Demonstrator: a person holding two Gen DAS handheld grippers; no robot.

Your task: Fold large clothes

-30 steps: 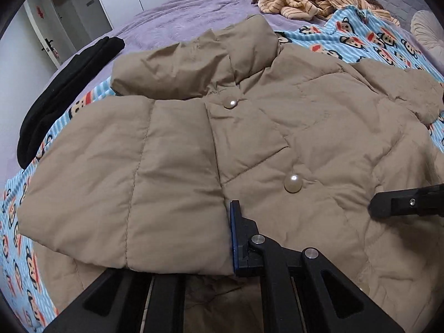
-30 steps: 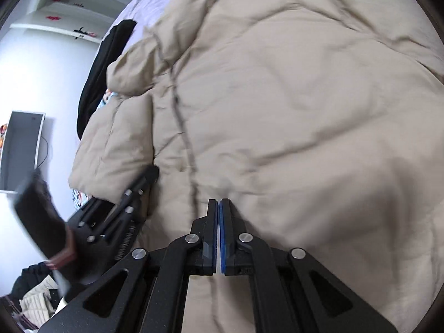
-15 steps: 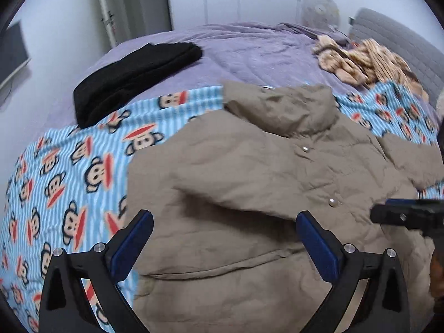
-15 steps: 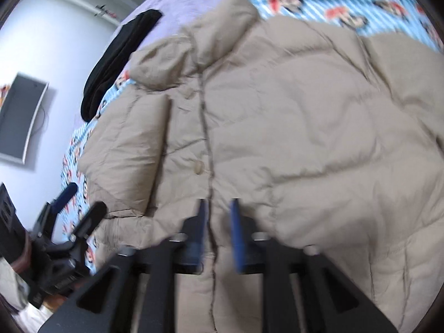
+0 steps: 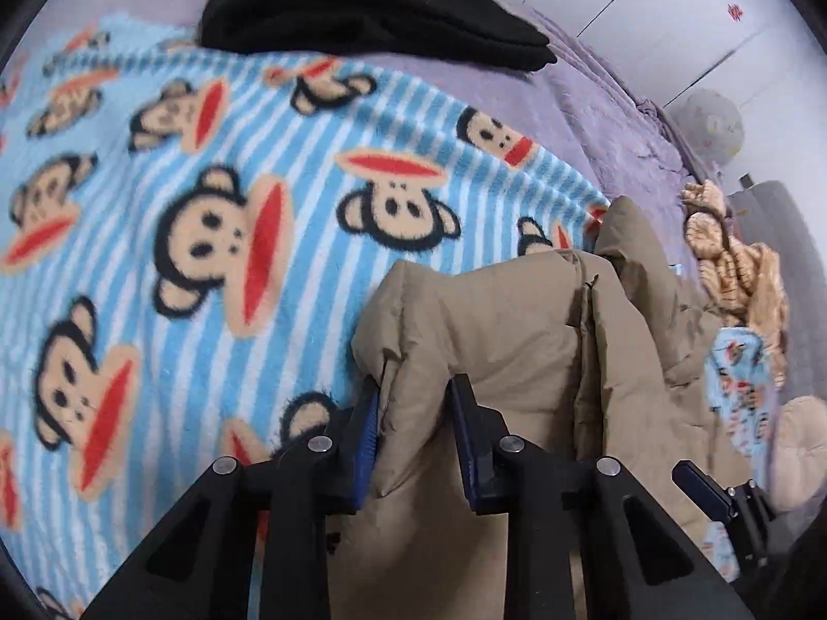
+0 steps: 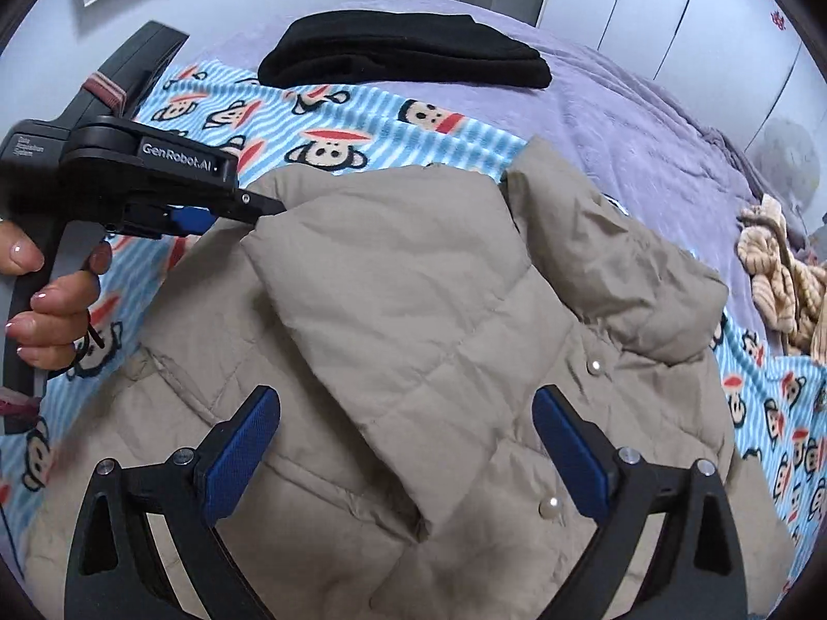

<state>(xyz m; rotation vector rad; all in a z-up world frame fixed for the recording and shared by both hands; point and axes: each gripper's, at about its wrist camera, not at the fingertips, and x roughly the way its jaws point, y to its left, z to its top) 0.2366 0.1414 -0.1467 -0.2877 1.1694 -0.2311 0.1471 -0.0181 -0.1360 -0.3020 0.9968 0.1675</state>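
A tan puffer jacket (image 6: 413, 310) with pearl snap buttons lies front up on the monkey-print blanket (image 6: 362, 139). Its left sleeve is folded across the chest. My left gripper (image 5: 416, 405) is shut on the sleeve's cuff end (image 5: 480, 325); it also shows in the right wrist view (image 6: 248, 212), at the sleeve's far corner. My right gripper (image 6: 406, 439) is wide open and empty, hovering over the jacket's middle near the buttons. One of its fingers shows in the left wrist view (image 5: 703, 485).
A folded black garment (image 6: 403, 54) lies on the purple bedspread (image 6: 620, 129) beyond the blanket. A striped beige garment (image 6: 780, 279) is bunched at the right. White wardrobe doors and a wall screen stand behind the bed.
My left gripper went from open above the jacket to shut on the sleeve's cuff. My right gripper opened wide and drew back from the jacket's front.
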